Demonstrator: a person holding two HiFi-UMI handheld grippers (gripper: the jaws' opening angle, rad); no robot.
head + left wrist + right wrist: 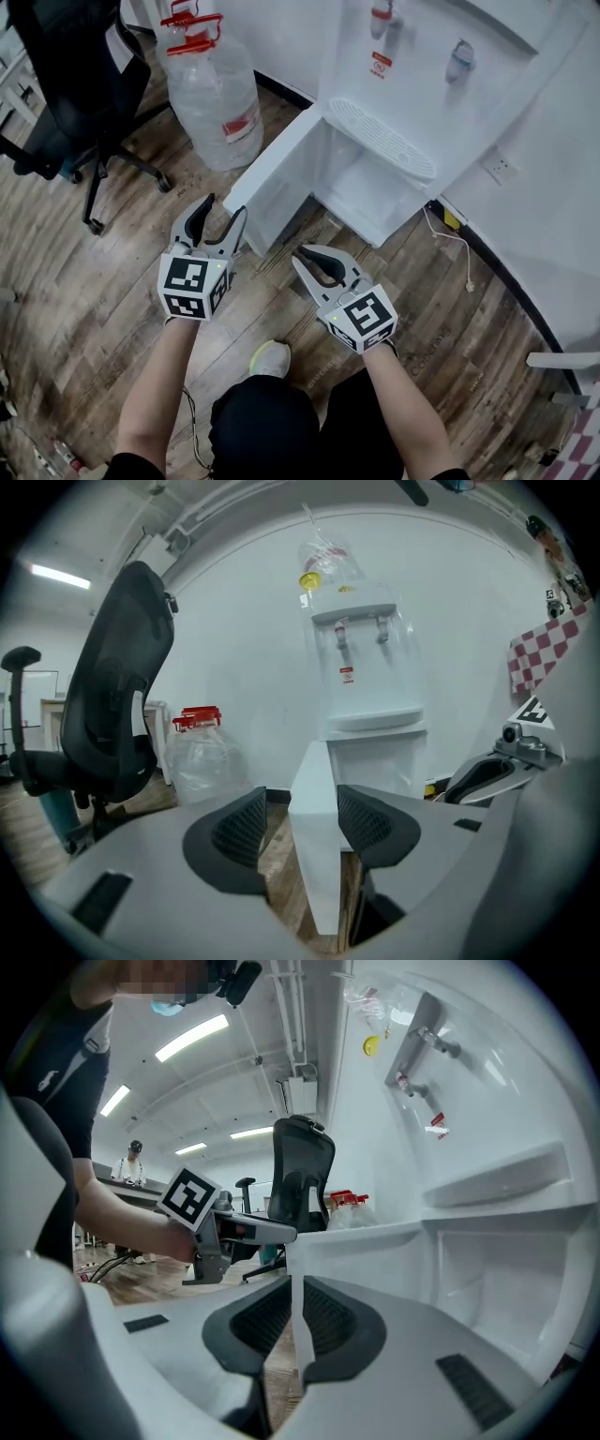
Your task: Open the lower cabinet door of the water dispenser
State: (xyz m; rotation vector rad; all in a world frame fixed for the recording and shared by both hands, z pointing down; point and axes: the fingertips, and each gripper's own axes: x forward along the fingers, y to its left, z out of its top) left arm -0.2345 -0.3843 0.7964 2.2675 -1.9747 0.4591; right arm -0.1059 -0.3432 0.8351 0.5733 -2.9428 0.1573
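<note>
Forearms reach forward over a wood-plank floor (pixel 94 309), above a shoe (pixel 270 356) with a yellow-green heel tab, and each hand holds a gripper topped by a cube of black-and-white square markers. On the left gripper (pixel 223 208) the jaws are released and stand well apart; in its own view the free edge of the lower cabinet door (pixel 277 173) shows in the gap between the pads, with neither pad pressing on it. On the right gripper (pixel 302 253) the jaws are clenched to a thin slit. They grip nothing, and in the head view a strip of floor shows between them and the door. The door is white and swung wide open to the left of the water dispenser (pixel 422 84), its free edge just beyond the left gripper. Behind it the lower cabinet (pixel 375 202) is a bare white box with nothing stored inside. Above it sits a slotted drip tray (pixel 380 139), then a red tap (pixel 380 17) and a blue tap (pixel 459 58). A small red label (pixel 380 64) sits below the red tap, its print too small to read. Left of the door stands a large clear water jug (pixel 216 94) with a red cap, a red handle and a red label; how full it is cannot be told. A black office chair (pixel 70 75) stands farther left, and on the wall to the right are a white socket (pixel 500 167) and a thin cable (pixel 459 248).
</note>
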